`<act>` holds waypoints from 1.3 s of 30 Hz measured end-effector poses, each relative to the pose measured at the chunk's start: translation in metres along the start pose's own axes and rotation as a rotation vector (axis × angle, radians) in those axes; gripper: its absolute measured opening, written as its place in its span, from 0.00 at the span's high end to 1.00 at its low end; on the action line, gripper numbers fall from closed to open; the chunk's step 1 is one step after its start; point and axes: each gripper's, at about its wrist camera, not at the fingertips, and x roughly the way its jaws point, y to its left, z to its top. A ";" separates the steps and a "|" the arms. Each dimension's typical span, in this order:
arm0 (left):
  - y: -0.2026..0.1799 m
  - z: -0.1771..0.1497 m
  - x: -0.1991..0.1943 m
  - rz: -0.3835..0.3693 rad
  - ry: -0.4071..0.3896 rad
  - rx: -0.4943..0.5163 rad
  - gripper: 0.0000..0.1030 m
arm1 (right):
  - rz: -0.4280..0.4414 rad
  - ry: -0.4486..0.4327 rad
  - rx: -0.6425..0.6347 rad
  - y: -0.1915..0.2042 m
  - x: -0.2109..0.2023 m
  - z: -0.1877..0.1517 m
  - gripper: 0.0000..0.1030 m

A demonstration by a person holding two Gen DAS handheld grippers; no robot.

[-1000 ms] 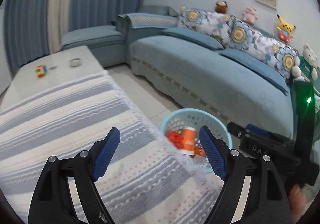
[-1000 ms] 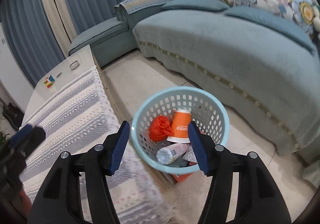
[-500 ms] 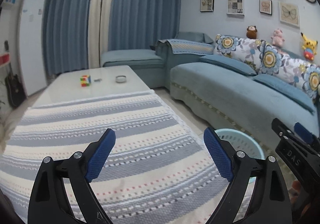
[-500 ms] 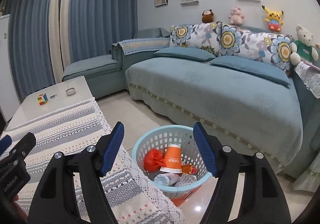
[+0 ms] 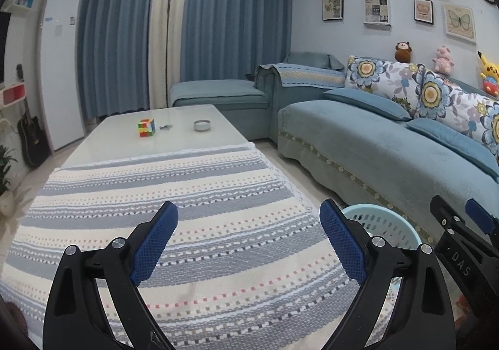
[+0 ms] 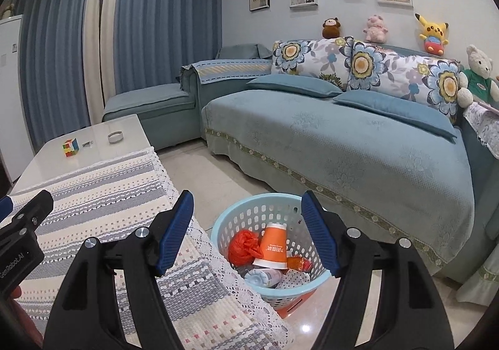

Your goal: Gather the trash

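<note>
Both grippers have swung up and away from the basket. A moment ago they looked down into it; now they look out across the room.

The left gripper (image 5: 248, 240) hangs over the striped cloth (image 5: 162, 194) on the table (image 5: 174, 119). Its jaws are opening wide, and nothing is between them. The right gripper (image 6: 246, 231) is spread too, and it is empty. It sits by the table edge, with the basket (image 6: 230, 225) just below and in front of it on the floor.

The trash is in the basket. I can see an orange cup (image 6: 273, 245) upside down, a crumpled red bag (image 6: 244, 245), a small bottle (image 6: 260, 276) lying on its side and a spotted bit of paper (image 6: 294, 279). All of it lies inside the blue rim.

So I think the last piece has just been dropped in, and the hands are free again. The cloth looks bare of trash now. At the far end of the table there is a colour cube (image 5: 146, 127), a small round dish (image 5: 202, 125) and a tiny shiny thing (image 5: 166, 126) between them. These do not look like trash to me, though the tiny thing is too small to tell.

The job looks about done. The next thing would be a look around for anything left.
</note>
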 end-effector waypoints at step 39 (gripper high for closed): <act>0.002 -0.002 0.005 0.077 0.021 0.007 0.09 | 0.039 0.017 -0.033 0.009 0.002 -0.004 0.31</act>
